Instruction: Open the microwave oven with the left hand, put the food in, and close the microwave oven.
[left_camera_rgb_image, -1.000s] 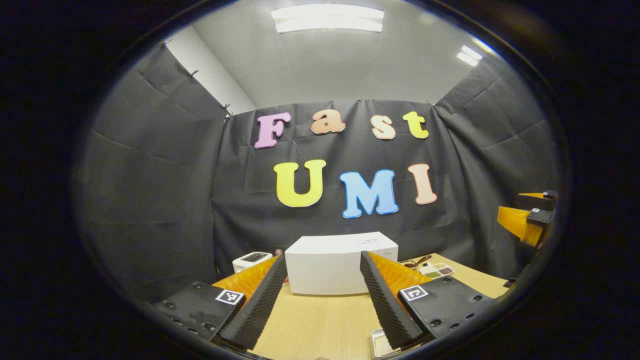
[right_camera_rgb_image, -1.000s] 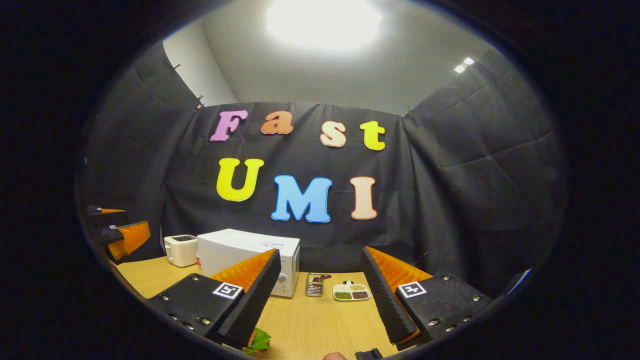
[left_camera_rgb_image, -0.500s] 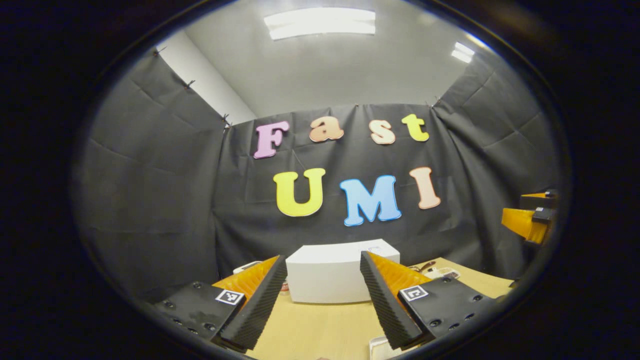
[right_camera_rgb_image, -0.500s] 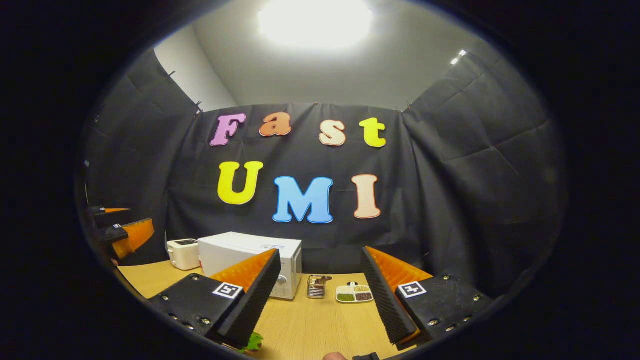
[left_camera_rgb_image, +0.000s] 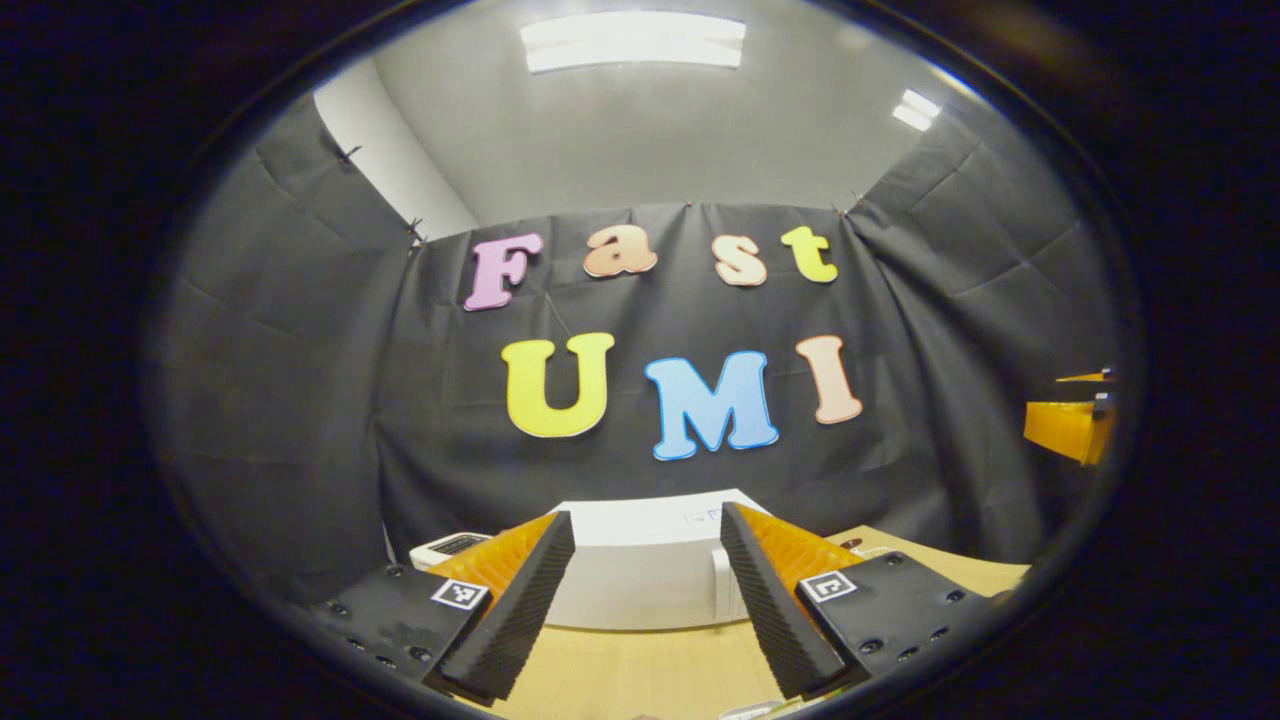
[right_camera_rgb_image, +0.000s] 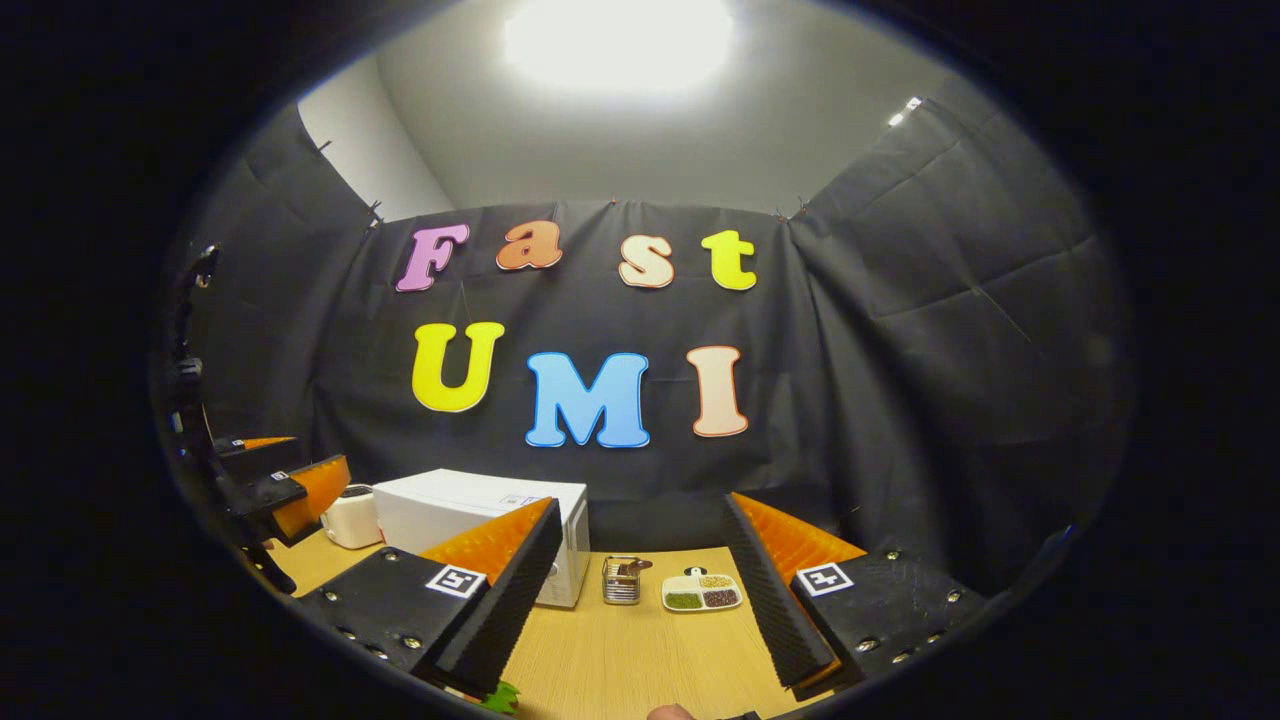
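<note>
The white box-shaped microwave oven (left_camera_rgb_image: 640, 575) stood closed on the pale wooden table (right_camera_rgb_image: 640, 650), straight beyond the wide-open, empty left gripper (left_camera_rgb_image: 648, 600). A white toaster (right_camera_rgb_image: 350, 518) stood left of it, a metal holder (right_camera_rgb_image: 621, 580) and a compartmented dish (right_camera_rgb_image: 702, 592) right. The right gripper (right_camera_rgb_image: 648, 600) was spread open, empty; green-leafed food (right_camera_rgb_image: 497, 697) lay near it.

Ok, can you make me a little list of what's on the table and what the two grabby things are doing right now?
table: light wood
microwave: white, door shut
toaster: small, white, beside the microwave
metal holder: right of the microwave
snack tray: white, divided, holds green and brown bits
green leafy food: at the near table edge
left hand-held gripper: open, holding nothing, pointed at the microwave
right hand-held gripper: open, holding nothing, above the table
</note>
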